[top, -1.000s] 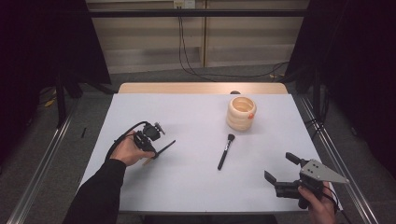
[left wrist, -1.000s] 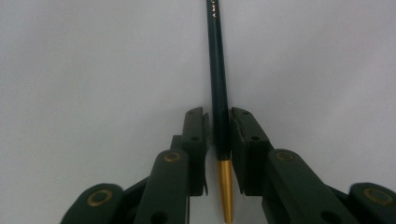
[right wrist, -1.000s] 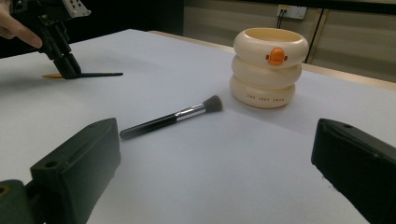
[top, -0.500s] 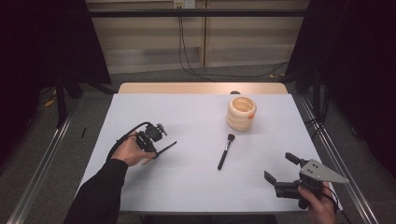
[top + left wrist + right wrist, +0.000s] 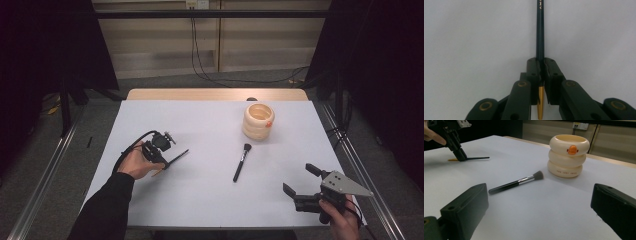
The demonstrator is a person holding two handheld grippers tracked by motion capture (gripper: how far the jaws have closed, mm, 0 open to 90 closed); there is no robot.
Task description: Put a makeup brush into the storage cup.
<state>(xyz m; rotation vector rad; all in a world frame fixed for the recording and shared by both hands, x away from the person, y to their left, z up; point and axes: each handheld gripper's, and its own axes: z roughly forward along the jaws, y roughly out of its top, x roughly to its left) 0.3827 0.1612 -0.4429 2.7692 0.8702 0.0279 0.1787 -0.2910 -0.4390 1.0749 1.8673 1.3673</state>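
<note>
Dark pencil point(image 5: 540, 32) clamped in left gripper point(image 5: 541, 65), gold end rearward

High view overlooks the table point(image 5: 200, 200); both gripper views skim it closely.

on the table point(image 5: 210, 200), the left gripper point(image 5: 167, 161) sits at the left with a pencil point(image 5: 177, 156) between its jaws, pointing right toward the brush point(image 5: 241, 162) at the middle. the holder point(image 5: 259, 121) stands behind the brush — further right. the right gripper point(image 5: 300, 182) waits at the near right corner.
</note>
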